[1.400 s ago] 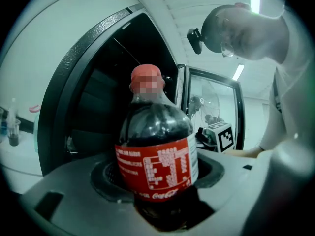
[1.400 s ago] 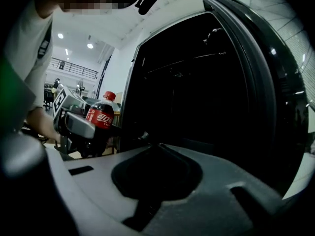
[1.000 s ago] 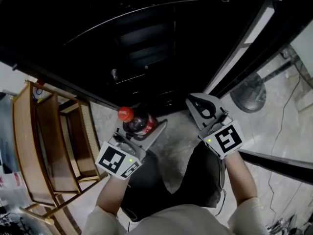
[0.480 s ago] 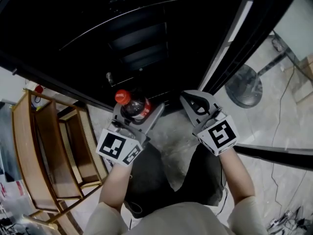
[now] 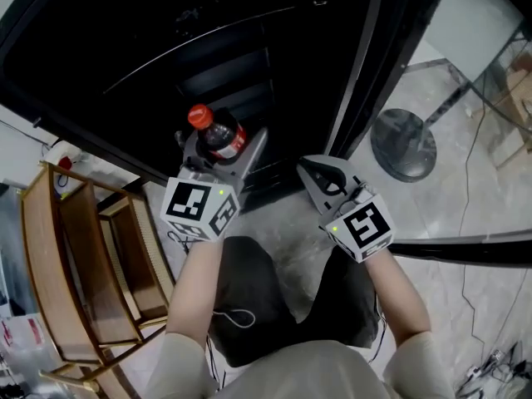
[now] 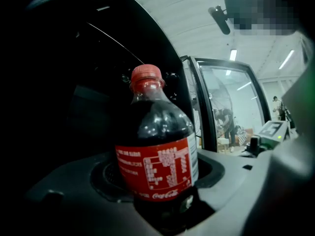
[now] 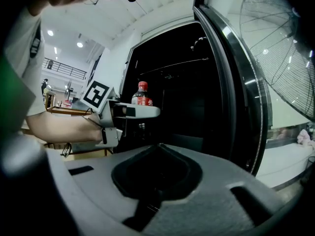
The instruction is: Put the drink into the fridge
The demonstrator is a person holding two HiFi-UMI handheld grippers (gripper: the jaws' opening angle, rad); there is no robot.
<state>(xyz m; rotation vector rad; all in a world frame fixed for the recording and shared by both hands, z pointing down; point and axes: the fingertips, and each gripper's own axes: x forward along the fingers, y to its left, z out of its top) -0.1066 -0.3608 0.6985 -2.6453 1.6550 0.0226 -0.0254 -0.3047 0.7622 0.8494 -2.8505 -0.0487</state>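
The cola bottle (image 6: 156, 127) bears a red label (image 6: 157, 167); white script near the label's lower edge reads "Coca-Cola". Finer print above it seems too small to read.

A round dark fan base (image 5: 403, 144) stands on the pale marbled floor (image 5: 474, 223). From the base a thin dark pole (image 5: 461, 98) slants up and to the right. Far to the left of the base, a wooden shelf rack (image 5: 79, 256) with woven cane panels leans at an angle. Just above that rack sits a small white wall box (image 5: 60, 153). Below and right of the base, thin cables (image 5: 486, 306) trail across the floor. In the right gripper view a wire fan grille (image 7: 288, 41) fills the upper right corner. Round ceiling lights (image 7: 79, 44) glow far off to its left.
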